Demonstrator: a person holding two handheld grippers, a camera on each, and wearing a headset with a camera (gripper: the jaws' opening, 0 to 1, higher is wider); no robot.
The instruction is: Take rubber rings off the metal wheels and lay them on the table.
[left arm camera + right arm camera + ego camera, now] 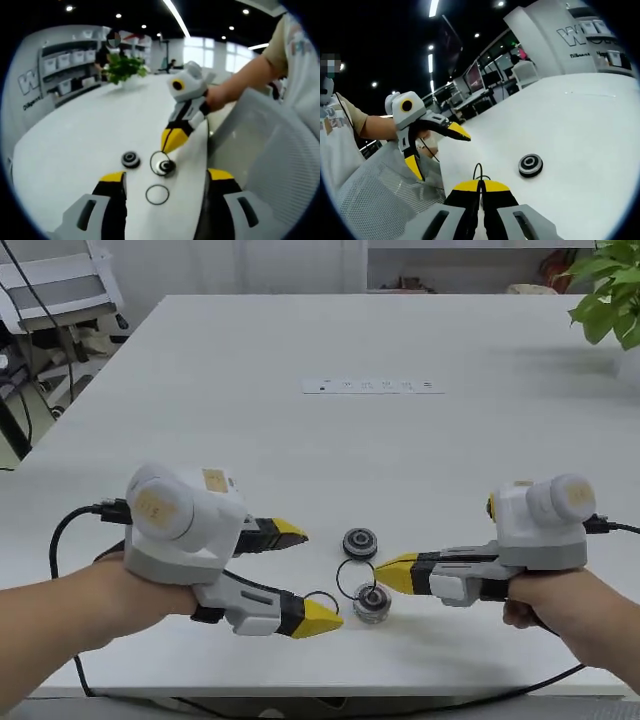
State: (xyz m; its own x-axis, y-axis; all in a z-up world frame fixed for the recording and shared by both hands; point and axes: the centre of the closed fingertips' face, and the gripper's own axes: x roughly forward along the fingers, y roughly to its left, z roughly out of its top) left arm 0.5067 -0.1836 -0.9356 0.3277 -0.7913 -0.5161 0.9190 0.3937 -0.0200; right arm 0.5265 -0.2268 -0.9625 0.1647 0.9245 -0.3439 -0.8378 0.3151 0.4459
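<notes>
Rubber held ring is pinched in the right gripper, jaws closed flat on it, tips pointing to 9 o'clock in the head view. It stands off the tips as an open loop. Its lower edge touches or overlaps the top of the near wheel; can't tell if it's clear of the wheel.

Near wheel shows grey metal and sits at 6 o'clock of the far wheel, close but apart. Far wheel has a dark rim and lies flat on the white table.

Loose ring lies flat on the table at 9 o'clock of the near wheel, just beside the lower yellow tip of the left gripper, whose jaws are spread wide and grip nothing.

Left gripper view: loose ring lies between the tips, both wheels beyond it at 12 o'clock.

Right gripper view: a thin black loop rises from the closed tips, far wheel at 2 o'clock, left gripper at 10 o'clock.

Socket strip sits mid-table at 12 o'clock, plant at 2 o'clock
</notes>
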